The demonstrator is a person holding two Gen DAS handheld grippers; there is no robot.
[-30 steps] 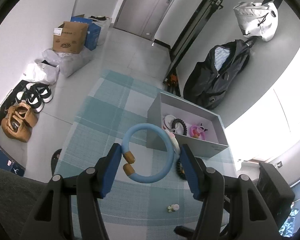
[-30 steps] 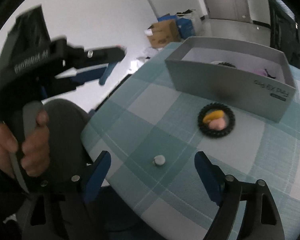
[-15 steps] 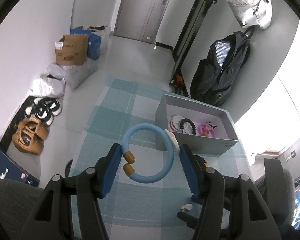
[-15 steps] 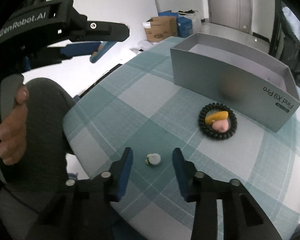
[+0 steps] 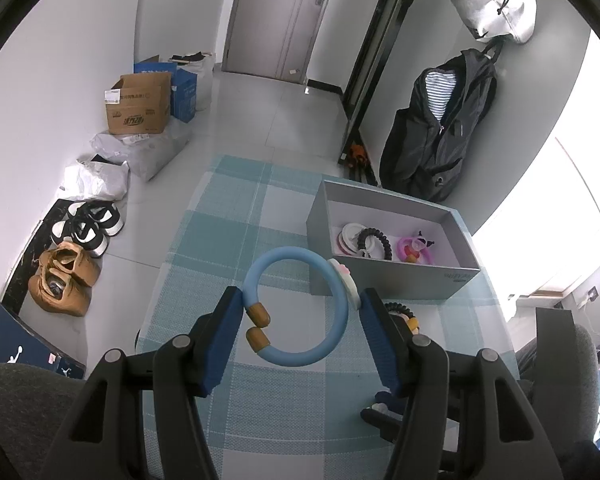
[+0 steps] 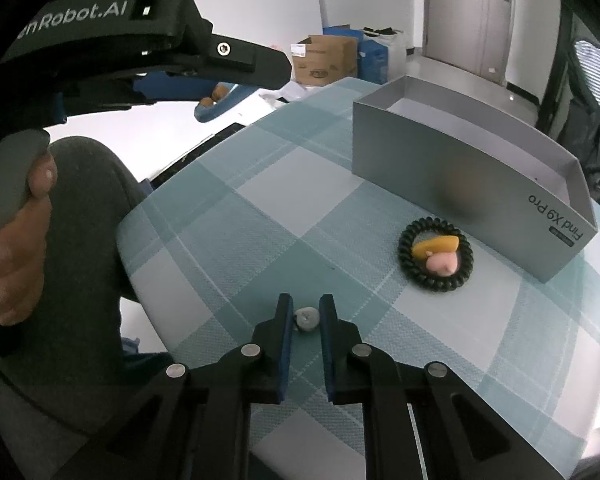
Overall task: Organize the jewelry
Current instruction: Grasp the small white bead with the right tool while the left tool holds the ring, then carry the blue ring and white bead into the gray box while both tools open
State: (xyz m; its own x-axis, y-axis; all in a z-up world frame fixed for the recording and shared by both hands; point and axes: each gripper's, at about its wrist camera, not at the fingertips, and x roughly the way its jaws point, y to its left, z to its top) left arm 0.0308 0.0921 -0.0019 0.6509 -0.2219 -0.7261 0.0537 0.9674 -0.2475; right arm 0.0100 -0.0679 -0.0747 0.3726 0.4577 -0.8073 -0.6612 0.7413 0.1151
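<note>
Right gripper (image 6: 305, 318): jaws just closed in, now clenched on the small pale charm (image 6: 307, 317) lying on the tabletop (image 6: 228, 236) near its front edge, towards the front-left corner as the right wrist view has it. Charm sits dead centre between the blue pads, both pads seemingly touching its sides; too small and round to show any long axis. Still resting on the checked cloth, not yet lifted.

Left gripper (image 5: 302, 316): jaws part-way apart, grasping the blue ring bracelet (image 5: 300, 306) across its width, held in the air above the tabletop; brown end caps against the left pad, white charm against the right.

Grey box (image 6: 472, 160): open-topped, standing towards the far right corner of the tabletop, several pieces already inside. Black coil hair tie (image 6: 435, 254) with yellow and pink charm lying just in front of the box's near wall, between box and right gripper.

Key relation: box lies ahead and to the right of the right jaws, beyond the hair tie. Probable next move: lift straight up, carry over the near wall. Left-hand ring closer to the box's left end.

Risk: tiny charm liable to slip.
</note>
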